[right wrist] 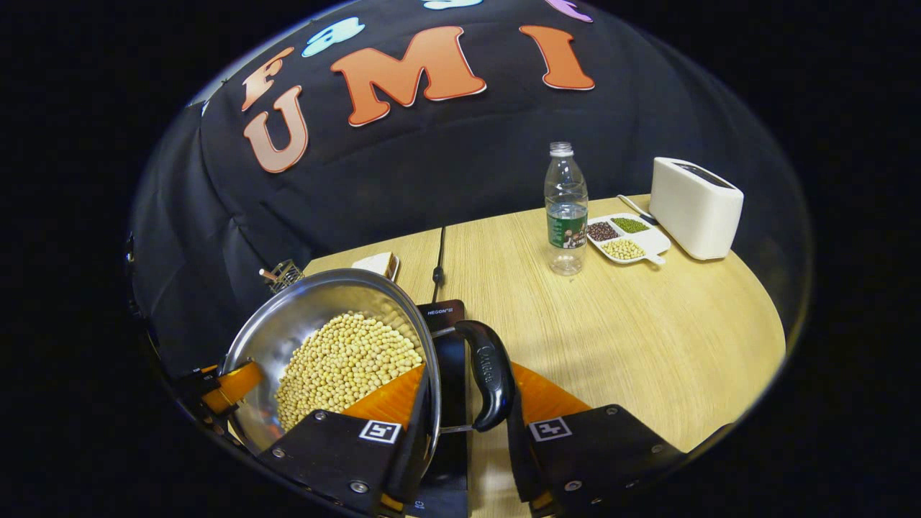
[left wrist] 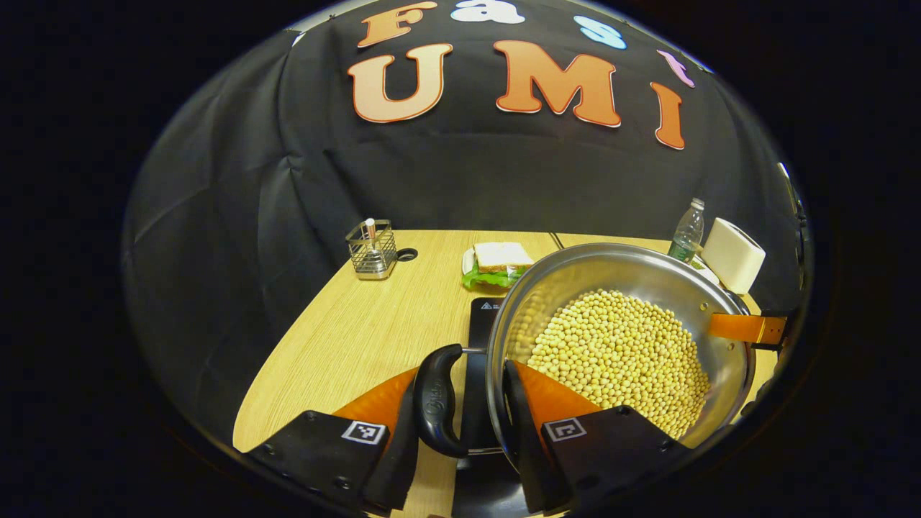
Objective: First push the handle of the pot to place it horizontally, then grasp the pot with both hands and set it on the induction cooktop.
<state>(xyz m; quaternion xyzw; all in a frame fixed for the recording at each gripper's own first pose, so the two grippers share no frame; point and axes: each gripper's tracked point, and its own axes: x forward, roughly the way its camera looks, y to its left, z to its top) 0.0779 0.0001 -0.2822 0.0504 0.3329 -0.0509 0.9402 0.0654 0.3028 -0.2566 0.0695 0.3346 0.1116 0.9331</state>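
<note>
Two tongs grip a steel pot [left wrist: 619, 338] of soybeans: left tongs [left wrist: 471, 403] and right tongs [right wrist: 468, 403] each clench a side handle against the rim. Handles look horizontal. Beneath the tongs lies the induction cooktop [right wrist: 450, 338]; whether the pot rests there is unclear.

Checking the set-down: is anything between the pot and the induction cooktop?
Nothing visible. The pot, held at its handles by the left gripper and right gripper, sits just over the induction cooktop, whose visible surface looks bare.
</note>
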